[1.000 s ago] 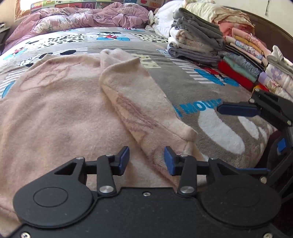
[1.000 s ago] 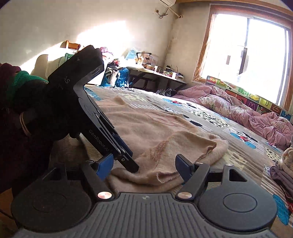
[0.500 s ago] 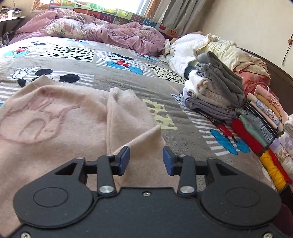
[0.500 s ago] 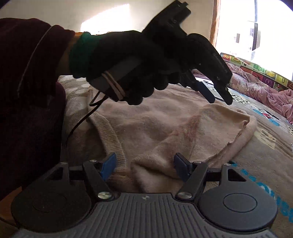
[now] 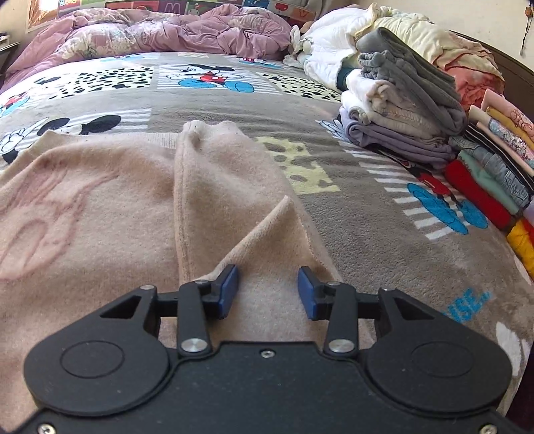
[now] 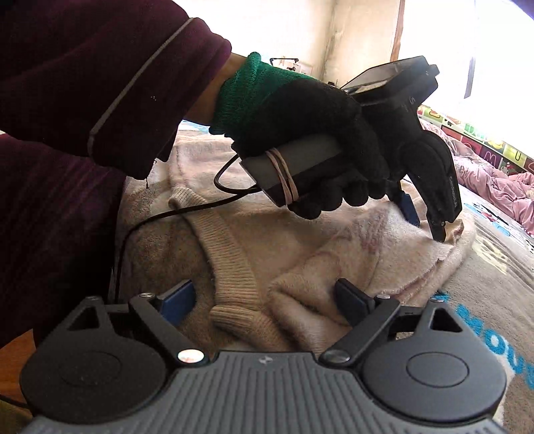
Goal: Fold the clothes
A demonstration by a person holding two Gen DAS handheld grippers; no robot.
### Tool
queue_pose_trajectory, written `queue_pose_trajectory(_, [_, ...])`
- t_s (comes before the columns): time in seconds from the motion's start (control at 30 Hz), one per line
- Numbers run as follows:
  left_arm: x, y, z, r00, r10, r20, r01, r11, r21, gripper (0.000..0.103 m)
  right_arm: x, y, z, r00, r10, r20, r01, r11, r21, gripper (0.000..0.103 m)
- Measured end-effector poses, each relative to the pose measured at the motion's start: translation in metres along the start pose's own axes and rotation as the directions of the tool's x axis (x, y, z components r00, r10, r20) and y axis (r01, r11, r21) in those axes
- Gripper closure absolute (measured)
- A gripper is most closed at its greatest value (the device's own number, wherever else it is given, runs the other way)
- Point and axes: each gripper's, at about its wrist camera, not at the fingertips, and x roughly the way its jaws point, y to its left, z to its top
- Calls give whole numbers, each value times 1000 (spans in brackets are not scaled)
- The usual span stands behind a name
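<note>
A pale pink sweater [image 5: 100, 207] lies spread on the bed, one sleeve folded over its body with a raised crease [image 5: 267, 227]. My left gripper [image 5: 268, 292] hovers low over that sleeve. Its jaws are opening a little; fabric lies below them and the pads press on nothing. In the right wrist view a gloved hand [image 6: 300, 133] holds the left gripper [image 6: 424, 220], its tips at the sweater's folded edge. My right gripper [image 6: 263, 300] is opening wide over the ribbed band [image 6: 230, 263] and a ribbed cuff [image 6: 240, 320], which sit between the pads ungripped.
Stacks of folded clothes [image 5: 400, 110] and a row of folded garments [image 5: 484, 173] line the bed's right side. A purple duvet [image 5: 167, 30] is bunched at the far end. A maroon sleeve [image 6: 66, 100] and a black cable [image 6: 167, 213] fill the left of the right wrist view.
The left gripper moved along the sweater over the folded sleeve, and its hand now crosses in front of the right camera. The right gripper sank toward the ribbed edge and its jaws widened.
</note>
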Motion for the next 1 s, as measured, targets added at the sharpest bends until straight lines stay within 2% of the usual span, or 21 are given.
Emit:
queue_pose_trajectory(0.07, [-21,3,-3,999,-6,44,8,999,-50,59,-6,2,1,1000,-9,12,9,1000,13,14])
queue_pose_trajectory(0.13, [-51,13,-13,993,32,117,-16,991,-130,58,-17,1,5,999,-1,35,-1,999,54,21])
queue_pose_trajectory(0.17, [-67,22,-21,987,61,149,-33,983,-183,57,-24,-1,6,999,7,49,-11,997,81,23])
queue_pose_trajectory(0.23, [-104,50,-40,969,141,202,-70,943,-326,56,-36,-6,9,997,11,79,-22,990,138,25])
queue_pose_trajectory(0.33, [-151,97,-66,925,301,229,-149,846,-512,55,-46,-23,9,994,-3,109,-25,967,254,25])
queue_pose_trajectory(0.43, [-197,150,-86,862,468,195,-215,685,-696,55,-49,-47,5,989,-33,143,-31,905,423,25])
queue_pose_trajectory(0.47, [-212,165,-95,847,499,184,-213,635,-742,55,-50,-58,1,986,-58,155,-28,867,497,25])
queue_pose_trajectory(0.5, [-224,179,-104,839,518,167,-205,586,-784,52,-49,-70,-5,983,-80,165,-29,822,569,24])
queue_pose_trajectory(0.57, [-233,197,-127,868,482,120,-168,512,-842,52,-45,-91,-21,980,-106,167,-41,719,693,24])
queue_pose_trajectory(0.63, [-237,210,-149,900,427,89,-122,444,-888,52,-37,-113,-43,981,-114,157,-61,589,806,24])
queue_pose_trajectory(0.7, [-234,215,-162,922,371,115,-48,402,-914,52,-27,-126,-64,979,-125,159,-80,484,871,27])
queue_pose_trajectory(0.77, [-233,219,-163,926,353,136,-19,401,-916,52,-23,-129,-72,977,-130,171,-93,459,883,31])
queue_pose_trajectory(0.9, [-223,236,-160,931,300,209,73,407,-911,53,-19,-119,-66,985,-114,132,-50,543,838,29])
queue_pose_trajectory(0.93, [-220,240,-159,929,289,230,100,402,-910,53,-18,-117,-66,985,-115,128,-44,552,832,28])
queue_pose_trajectory(0.97, [-218,242,-157,929,285,238,106,411,-905,54,-18,-115,-66,985,-115,126,-41,559,828,28])
queue_pose_trajectory(1.0, [-215,244,-155,928,280,246,112,421,-900,66,-20,-116,-66,985,-115,128,-42,559,828,28])
